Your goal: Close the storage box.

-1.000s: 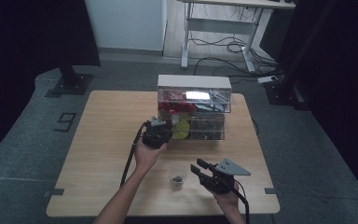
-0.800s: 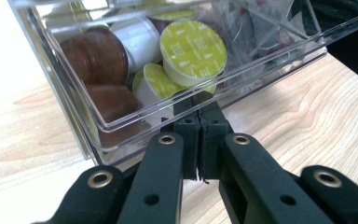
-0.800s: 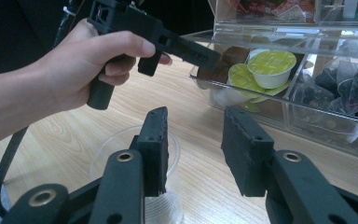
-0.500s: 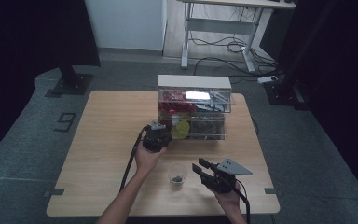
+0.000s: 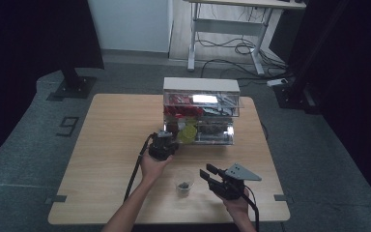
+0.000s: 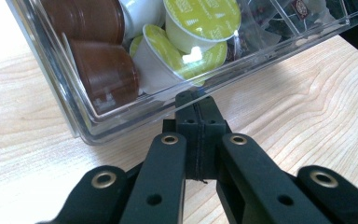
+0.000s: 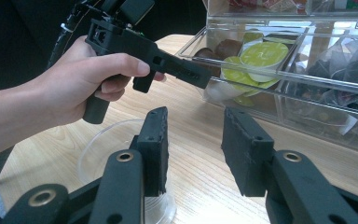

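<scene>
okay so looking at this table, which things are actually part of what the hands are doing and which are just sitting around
In play, it seems: left gripper, shut at the clear drawer's front edge; coffee pods inside; plastic cup; right gripper, open.

Lying about: desk and cables behind; floor marker.
</scene>
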The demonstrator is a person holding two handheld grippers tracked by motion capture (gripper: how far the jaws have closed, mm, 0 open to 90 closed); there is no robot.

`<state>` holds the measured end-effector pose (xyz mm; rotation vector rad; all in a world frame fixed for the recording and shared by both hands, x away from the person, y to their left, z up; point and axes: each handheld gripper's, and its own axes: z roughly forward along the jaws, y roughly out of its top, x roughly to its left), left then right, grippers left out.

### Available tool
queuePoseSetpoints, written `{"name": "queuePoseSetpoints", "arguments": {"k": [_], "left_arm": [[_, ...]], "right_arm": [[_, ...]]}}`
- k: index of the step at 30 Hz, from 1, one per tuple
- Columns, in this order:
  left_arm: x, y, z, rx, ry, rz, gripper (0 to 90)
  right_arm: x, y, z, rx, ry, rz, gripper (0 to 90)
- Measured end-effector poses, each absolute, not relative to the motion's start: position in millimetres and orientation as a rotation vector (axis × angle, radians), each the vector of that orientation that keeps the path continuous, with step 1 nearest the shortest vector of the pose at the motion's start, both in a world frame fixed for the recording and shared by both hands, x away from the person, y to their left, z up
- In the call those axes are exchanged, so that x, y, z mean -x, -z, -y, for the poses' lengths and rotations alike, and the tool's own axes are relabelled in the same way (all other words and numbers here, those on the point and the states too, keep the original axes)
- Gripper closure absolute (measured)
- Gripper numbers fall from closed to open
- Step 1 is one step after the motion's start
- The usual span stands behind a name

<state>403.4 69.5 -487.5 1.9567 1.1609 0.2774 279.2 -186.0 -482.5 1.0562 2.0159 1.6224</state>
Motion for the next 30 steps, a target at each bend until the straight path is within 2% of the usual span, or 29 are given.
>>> {"name": "queuePoseSetpoints", "arguments": {"k": [20,30], "left_arm": [[-403.2,494.5,-63.1,-1.976,-0.252,-1.153,89.7],[-389.7,492.4,-73.0,-1.967,-0.233,-1.085,85.7]], "right_arm": [[-284.3,487.1,192.8,-1.095,-1.615,-2.001,60.2],[-284.3,488.1,193.1,-1.099,-1.607,-2.002,60.3]]}}
